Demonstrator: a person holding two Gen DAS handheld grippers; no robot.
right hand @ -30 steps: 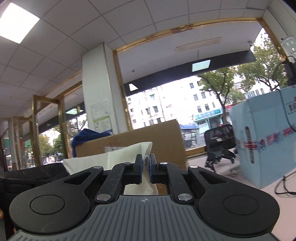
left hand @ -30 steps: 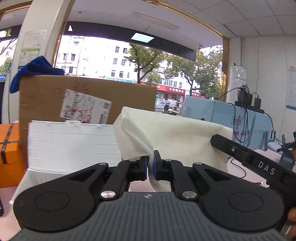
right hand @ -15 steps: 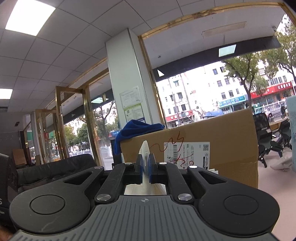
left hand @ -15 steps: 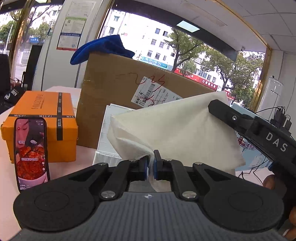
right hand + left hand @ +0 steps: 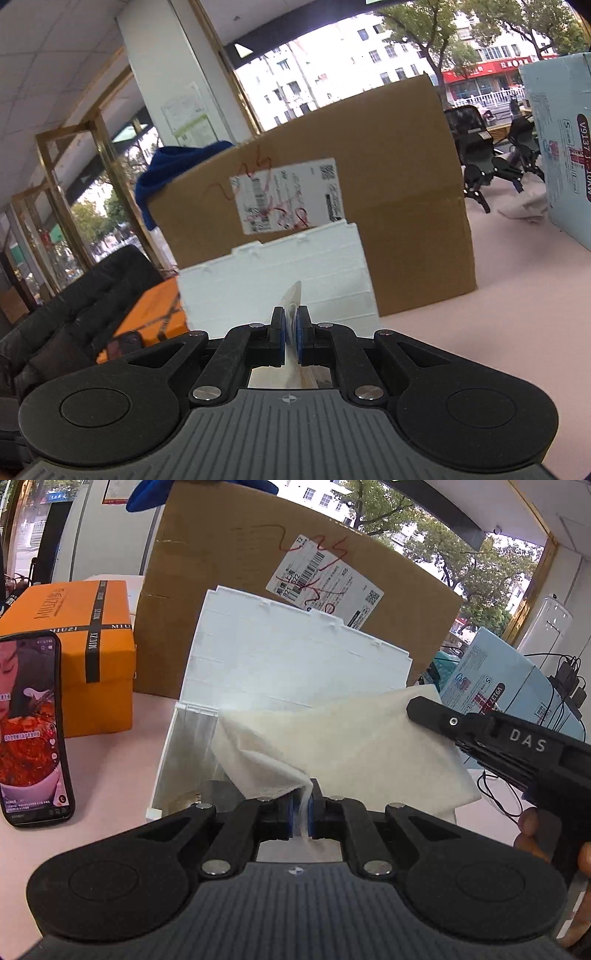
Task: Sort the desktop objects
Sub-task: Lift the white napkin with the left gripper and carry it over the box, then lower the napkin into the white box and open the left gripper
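Both wrist views closely face white box (image 5: 295,664); cardboard box (image 5: 388,184).

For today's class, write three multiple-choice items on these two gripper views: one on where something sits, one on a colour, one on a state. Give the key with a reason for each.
1. Where does the smartphone stand?
A. Inside the white storage box
B. On the table, in front of the orange box
C. On top of the cardboard box

2. What colour is the cloth on the cardboard box?
A. Blue
B. Red
C. Yellow

3. What is the state of the left gripper?
A. Open and empty
B. Shut on the phone
C. Shut on the white tissue

Key:
1 B: it stands upright on the pink table, the orange box behind it.
2 A: blue fabric lies over the box's top corner.
3 C: the white tissue is pinched between its fingers, above the open white storage box; the right gripper grips the tissue's other side.
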